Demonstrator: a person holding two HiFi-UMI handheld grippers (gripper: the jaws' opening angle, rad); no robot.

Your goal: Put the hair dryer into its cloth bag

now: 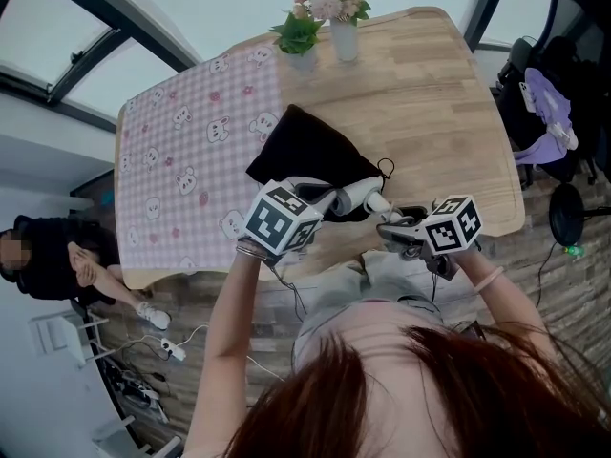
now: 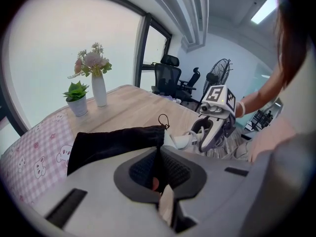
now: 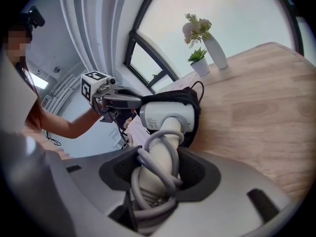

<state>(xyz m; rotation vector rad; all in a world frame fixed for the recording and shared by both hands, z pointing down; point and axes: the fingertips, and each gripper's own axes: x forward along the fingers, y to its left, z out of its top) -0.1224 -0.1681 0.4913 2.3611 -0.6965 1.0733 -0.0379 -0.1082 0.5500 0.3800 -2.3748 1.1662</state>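
A black cloth bag (image 1: 307, 146) lies on the wooden table (image 1: 430, 103), its mouth toward me. My left gripper (image 1: 329, 201) is shut on the bag's near edge (image 2: 113, 142) and lifts it; in the left gripper view its jaws (image 2: 158, 154) pinch black fabric. My right gripper (image 1: 393, 225) is shut on the handle of the white hair dryer (image 1: 361, 197), around which the grey cord is wound. In the right gripper view the jaws (image 3: 158, 154) clamp the handle, and the dryer's head (image 3: 165, 116) sits at the bag's opening (image 3: 191, 98), partly inside it.
A pink checked cloth (image 1: 191, 151) covers the table's left part. A white vase of flowers (image 1: 339, 22) and a small potted plant (image 1: 299, 38) stand at the far edge. A person (image 1: 57, 256) sits on the floor at left. Office chairs (image 2: 170, 75) and a fan (image 2: 220, 75) stand beyond.
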